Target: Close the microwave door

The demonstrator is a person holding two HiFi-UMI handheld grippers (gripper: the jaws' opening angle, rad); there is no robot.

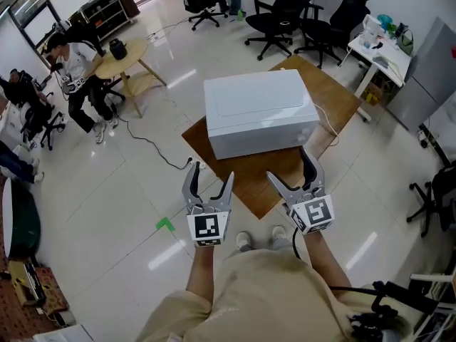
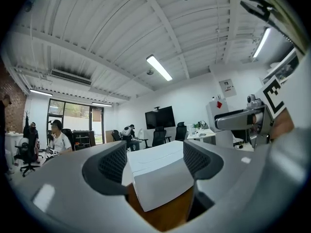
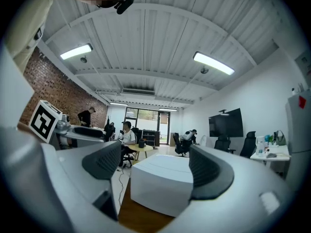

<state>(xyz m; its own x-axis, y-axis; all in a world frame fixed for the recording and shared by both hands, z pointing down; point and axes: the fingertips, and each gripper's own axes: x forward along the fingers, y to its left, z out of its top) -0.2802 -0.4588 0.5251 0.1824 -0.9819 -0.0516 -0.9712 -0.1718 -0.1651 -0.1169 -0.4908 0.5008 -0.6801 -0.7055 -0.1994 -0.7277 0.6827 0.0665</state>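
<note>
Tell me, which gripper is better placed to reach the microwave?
Right, probably: the right gripper hangs over the brown wooden table, nearer the white box-shaped microwave; the left gripper hangs by the table's edge. Both open, empty.

Glossy white floor (image 1: 128, 212) with 1 green tape mark (image 1: 165, 224). Black chairs (image 1: 285, 13) stand at the far side, a round wooden table (image 1: 125, 59) at the left, a white desk (image 1: 381, 55) at the right. Brick wall (image 3: 53, 86), ribbed white ceiling (image 3: 155, 33), 2 strip lights (image 3: 214, 63), a dark screen (image 3: 226, 123), tall windows (image 3: 146, 115).
</note>
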